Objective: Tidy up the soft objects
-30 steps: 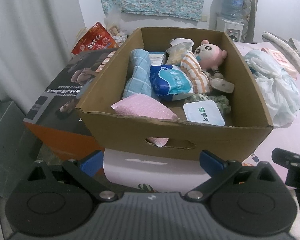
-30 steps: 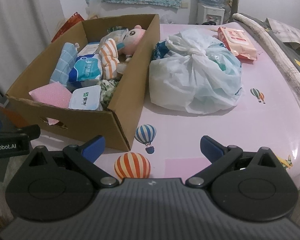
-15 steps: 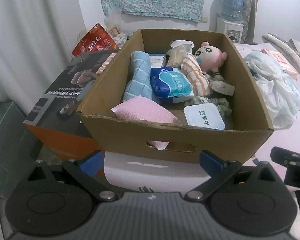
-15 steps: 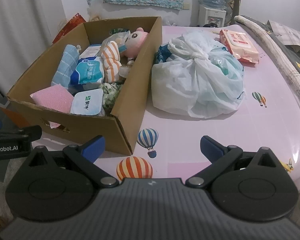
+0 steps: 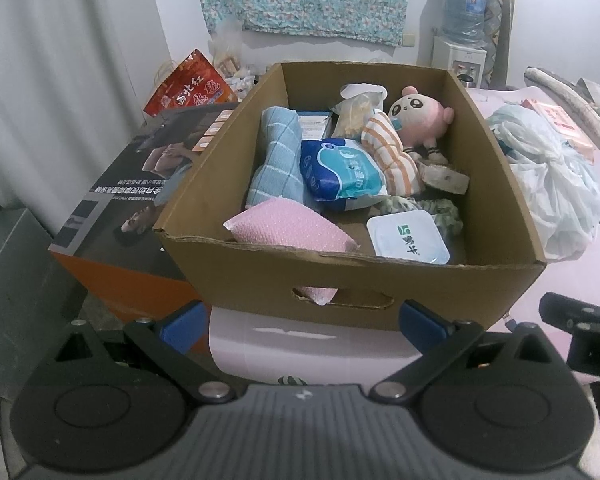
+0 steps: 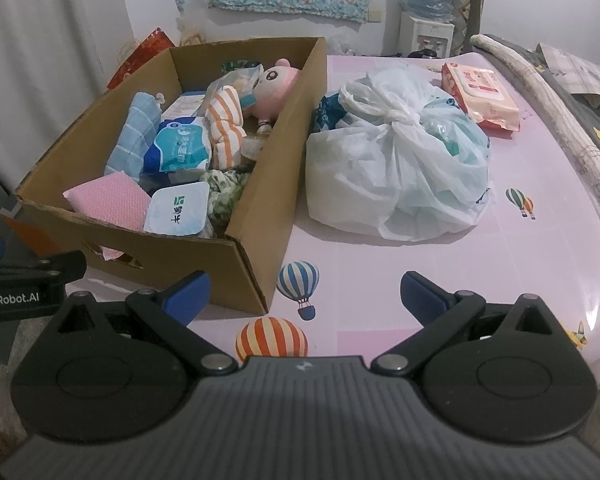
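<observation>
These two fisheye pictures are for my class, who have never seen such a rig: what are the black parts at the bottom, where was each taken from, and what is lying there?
A person holds a two-finger tool in each hand, a camera on each. The left gripper faces the cardboard box; the right gripper looks over the pink sheet. Both stand with jaws open, holding nothing. The box holds a pink plush toy, blue towel, tissue pack and pink cloth. Beside it lie a knotted plastic bag and a wipes pack.
</observation>
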{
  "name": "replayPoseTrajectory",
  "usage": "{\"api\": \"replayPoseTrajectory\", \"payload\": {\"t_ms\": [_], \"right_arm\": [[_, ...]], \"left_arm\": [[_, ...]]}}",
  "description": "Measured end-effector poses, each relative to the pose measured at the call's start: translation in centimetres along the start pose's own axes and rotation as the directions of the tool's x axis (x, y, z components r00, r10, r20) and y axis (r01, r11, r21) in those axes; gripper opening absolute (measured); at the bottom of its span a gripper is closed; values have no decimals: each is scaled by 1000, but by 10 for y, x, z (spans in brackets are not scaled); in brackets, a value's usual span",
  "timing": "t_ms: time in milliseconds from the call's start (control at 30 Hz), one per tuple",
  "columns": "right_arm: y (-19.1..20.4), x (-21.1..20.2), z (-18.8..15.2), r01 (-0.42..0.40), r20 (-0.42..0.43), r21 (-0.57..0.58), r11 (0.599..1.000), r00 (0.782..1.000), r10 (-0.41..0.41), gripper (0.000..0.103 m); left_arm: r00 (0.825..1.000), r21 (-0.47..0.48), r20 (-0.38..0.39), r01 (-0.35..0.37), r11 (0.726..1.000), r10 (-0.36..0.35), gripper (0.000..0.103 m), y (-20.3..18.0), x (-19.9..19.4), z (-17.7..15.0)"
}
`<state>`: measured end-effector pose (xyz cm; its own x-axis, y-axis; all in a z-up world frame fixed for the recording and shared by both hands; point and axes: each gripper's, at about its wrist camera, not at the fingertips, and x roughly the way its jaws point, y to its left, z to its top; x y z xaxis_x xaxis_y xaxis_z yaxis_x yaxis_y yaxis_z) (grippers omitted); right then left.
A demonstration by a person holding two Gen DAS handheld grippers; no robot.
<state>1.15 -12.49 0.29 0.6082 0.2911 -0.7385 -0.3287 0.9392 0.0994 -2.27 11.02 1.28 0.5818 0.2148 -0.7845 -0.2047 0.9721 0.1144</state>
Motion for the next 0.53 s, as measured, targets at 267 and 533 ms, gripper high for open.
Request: {"api": "replayPoseTrajectory", "payload": {"t_ms": [267, 533], "right_arm": [[-1, 0, 0, -1, 0, 0, 1000, 1000, 1, 102], [-1, -1, 0, -2, 0, 3, 1000, 1000, 2, 102]], "left_arm": [[1000, 1, 2, 0, 1000, 0, 103, -1, -1, 0], [1000, 2, 2, -2, 1000, 2, 103, -1, -1, 0]]}}
